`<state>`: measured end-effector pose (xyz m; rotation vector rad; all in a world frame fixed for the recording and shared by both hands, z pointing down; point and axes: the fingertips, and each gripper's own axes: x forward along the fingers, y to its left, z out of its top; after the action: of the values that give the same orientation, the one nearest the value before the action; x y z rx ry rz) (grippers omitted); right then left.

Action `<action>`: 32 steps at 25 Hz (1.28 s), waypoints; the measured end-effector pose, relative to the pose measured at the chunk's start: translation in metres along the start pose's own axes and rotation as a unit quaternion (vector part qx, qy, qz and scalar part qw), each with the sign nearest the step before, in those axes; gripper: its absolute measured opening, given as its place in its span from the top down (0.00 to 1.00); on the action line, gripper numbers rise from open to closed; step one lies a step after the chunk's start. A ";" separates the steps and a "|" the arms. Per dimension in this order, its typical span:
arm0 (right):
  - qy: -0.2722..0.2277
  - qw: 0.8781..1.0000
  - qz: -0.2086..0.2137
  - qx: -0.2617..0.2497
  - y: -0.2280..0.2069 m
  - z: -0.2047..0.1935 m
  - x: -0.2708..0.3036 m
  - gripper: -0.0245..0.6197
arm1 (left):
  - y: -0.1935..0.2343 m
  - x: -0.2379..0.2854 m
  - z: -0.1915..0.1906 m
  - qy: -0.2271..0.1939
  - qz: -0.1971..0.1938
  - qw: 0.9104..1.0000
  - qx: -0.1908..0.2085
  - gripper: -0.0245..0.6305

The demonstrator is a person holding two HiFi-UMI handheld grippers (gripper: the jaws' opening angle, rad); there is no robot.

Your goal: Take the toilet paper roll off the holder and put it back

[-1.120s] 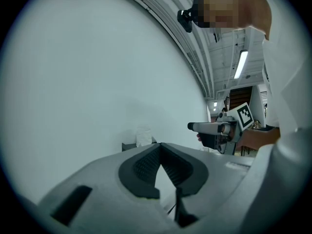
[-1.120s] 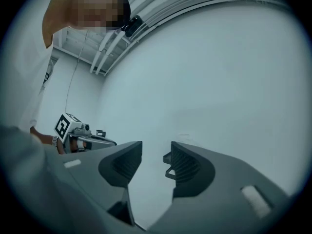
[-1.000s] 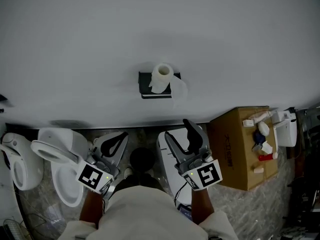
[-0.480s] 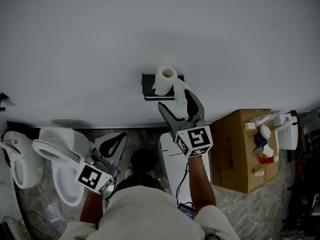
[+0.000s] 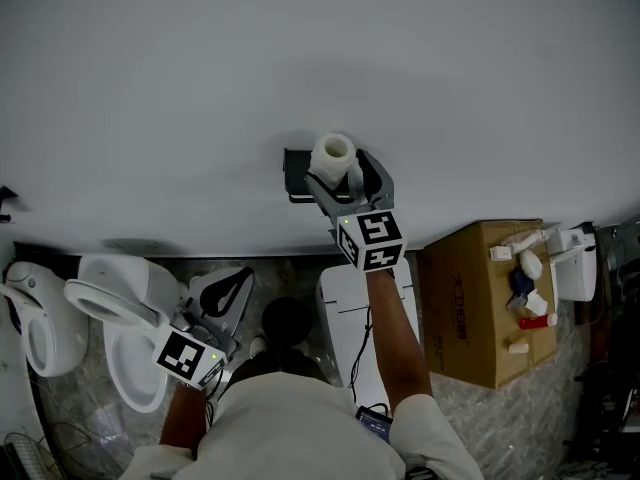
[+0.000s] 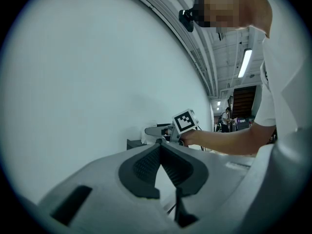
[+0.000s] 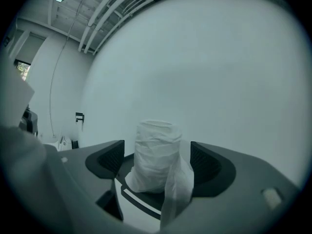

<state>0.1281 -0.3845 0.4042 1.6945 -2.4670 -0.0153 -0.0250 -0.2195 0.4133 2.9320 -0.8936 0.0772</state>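
A white toilet paper roll [image 5: 333, 157] stands upright on a black wall holder [image 5: 297, 176], with a loose tail of paper [image 7: 176, 195] hanging down in front. My right gripper [image 5: 346, 176] is raised to the wall. Its jaws are opening, one on each side of the roll [image 7: 155, 154], and the pads [image 7: 110, 162] stand clear of the paper. My left gripper [image 5: 222, 294] hangs low by the toilet with its jaws shut and nothing between them. In the left gripper view, past the shut gripper [image 6: 160, 143], I see the right gripper's marker cube [image 6: 184, 121] at the holder [image 6: 133, 143].
A plain white wall [image 5: 320, 58] fills the top. Below it stand a white toilet [image 5: 120, 338], a second white fixture [image 5: 28, 320] at far left, a white unit [image 5: 345, 313] under the holder, and a cardboard box [image 5: 470, 308] with several small items on top.
My right gripper has risen from beside the white unit up to the wall holder and now has its jaws around the roll. The left gripper has stayed put.
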 end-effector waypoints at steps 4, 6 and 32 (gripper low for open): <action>0.010 1.000 0.005 -0.011 -0.001 0.003 0.014 0.32 | 0.000 0.000 -0.001 0.001 0.001 1.000 -0.001 0.96; 0.017 1.000 0.006 -0.020 0.002 0.002 0.018 0.33 | 0.001 0.000 -0.001 0.000 0.001 1.000 -0.001 0.96; -0.033 0.997 0.043 -0.059 0.033 0.070 -0.064 0.49 | 0.001 0.002 0.002 -0.001 -0.002 1.000 0.002 0.96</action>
<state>0.1109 -0.3186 0.3310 1.5628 -2.5288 -0.2060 -0.0241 -0.2212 0.4119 2.9381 -0.8884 0.0759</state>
